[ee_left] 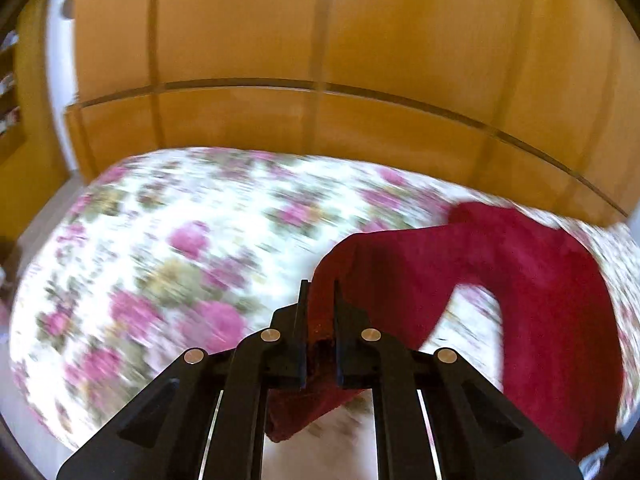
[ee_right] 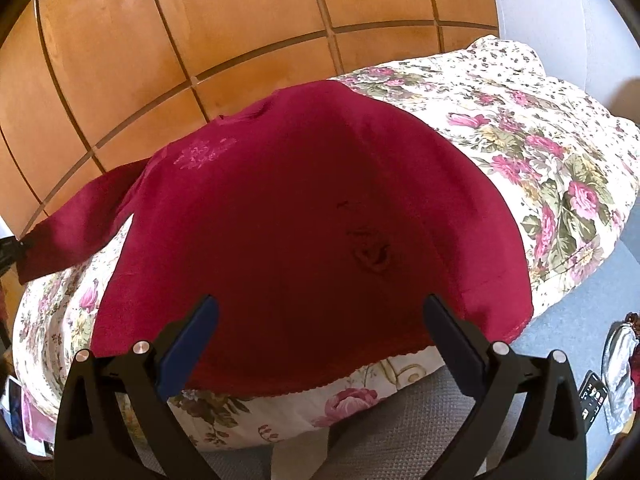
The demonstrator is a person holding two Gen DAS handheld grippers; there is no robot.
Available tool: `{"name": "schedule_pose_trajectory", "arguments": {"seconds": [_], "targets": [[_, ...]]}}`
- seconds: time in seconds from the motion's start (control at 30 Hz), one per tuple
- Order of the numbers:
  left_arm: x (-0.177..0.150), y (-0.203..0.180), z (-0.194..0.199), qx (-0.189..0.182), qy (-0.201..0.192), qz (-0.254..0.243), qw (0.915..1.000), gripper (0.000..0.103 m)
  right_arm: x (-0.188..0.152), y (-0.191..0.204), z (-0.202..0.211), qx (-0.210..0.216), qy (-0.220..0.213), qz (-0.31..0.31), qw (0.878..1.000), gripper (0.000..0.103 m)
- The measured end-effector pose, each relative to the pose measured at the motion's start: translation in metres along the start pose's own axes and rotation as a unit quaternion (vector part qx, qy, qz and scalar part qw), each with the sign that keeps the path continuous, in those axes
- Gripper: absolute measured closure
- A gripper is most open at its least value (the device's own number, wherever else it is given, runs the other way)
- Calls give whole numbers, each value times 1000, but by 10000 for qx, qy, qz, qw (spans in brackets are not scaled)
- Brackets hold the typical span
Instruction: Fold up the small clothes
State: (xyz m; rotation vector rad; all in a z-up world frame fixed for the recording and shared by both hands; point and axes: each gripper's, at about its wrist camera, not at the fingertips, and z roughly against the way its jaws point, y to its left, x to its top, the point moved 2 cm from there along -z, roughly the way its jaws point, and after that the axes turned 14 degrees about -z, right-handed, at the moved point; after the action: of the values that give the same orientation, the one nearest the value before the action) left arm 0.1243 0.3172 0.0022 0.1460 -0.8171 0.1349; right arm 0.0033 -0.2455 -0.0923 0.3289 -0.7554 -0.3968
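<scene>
A dark red long-sleeved top (ee_right: 312, 216) lies spread on the flowered bedspread (ee_right: 520, 136). My left gripper (ee_left: 321, 292) is shut on the cuff of the top's sleeve (ee_left: 420, 256) and holds it lifted above the bed; the sleeve stretches right to the body of the top (ee_left: 560, 320). In the right wrist view that sleeve (ee_right: 76, 224) runs to the left edge. My right gripper (ee_right: 320, 304) is open and empty, hovering just above the top's hem (ee_right: 320, 384) near the bed's front edge.
A wooden panelled wardrobe (ee_left: 320, 60) stands behind the bed. Grey carpet (ee_right: 580, 312) lies in front of the bed. A phone (ee_right: 594, 396) and a shiny bag (ee_right: 620, 360) lie on the floor at the right.
</scene>
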Motion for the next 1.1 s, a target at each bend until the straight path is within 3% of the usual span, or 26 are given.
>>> {"name": "schedule_pose_trajectory", "arguments": {"seconds": [0.2,0.4,0.43,0.5,0.53,0.6,0.73,0.87,0.97,1.03,1.1], "targets": [[30,69,-35,682,136,150,9975,97,1,-6,-2,-104,-51,-25,9999,2],[38,68,-88,1049,463,-343,9928,96,2,-16,-6,-172,-12,-115,9998,2],[34,67,-96,1027,581,-256,9927,90,4,-19,-5,-193,-25,-152,9997,2],[27,67,-101,1018,673,42,9925,53,10,-30,0,-253,-79,-304,9992,2],[22,68,-98,1052,637,236,9921,25,13,-36,3,-294,-110,-390,9987,2],[14,69,-88,1034,425,621,9918,21,22,-55,9,-419,-188,-666,9967,2],[-5,57,-60,706,-8,1177,9905,21,40,-101,17,-752,-252,-1343,9878,2],[-20,11,-31,-19,-454,1036,9936,21,58,-141,12,-921,-88,-1835,9786,2],[-37,-40,-18,-1029,-526,773,9903,21,71,-160,-2,-772,152,-1866,9793,2],[-52,-83,-18,-1834,-325,528,9811,21,76,-166,-17,-610,391,-1739,9821,2],[-66,-116,-20,-2402,-155,408,9697,21,77,-167,-31,-479,635,-1564,9845,4]]}}
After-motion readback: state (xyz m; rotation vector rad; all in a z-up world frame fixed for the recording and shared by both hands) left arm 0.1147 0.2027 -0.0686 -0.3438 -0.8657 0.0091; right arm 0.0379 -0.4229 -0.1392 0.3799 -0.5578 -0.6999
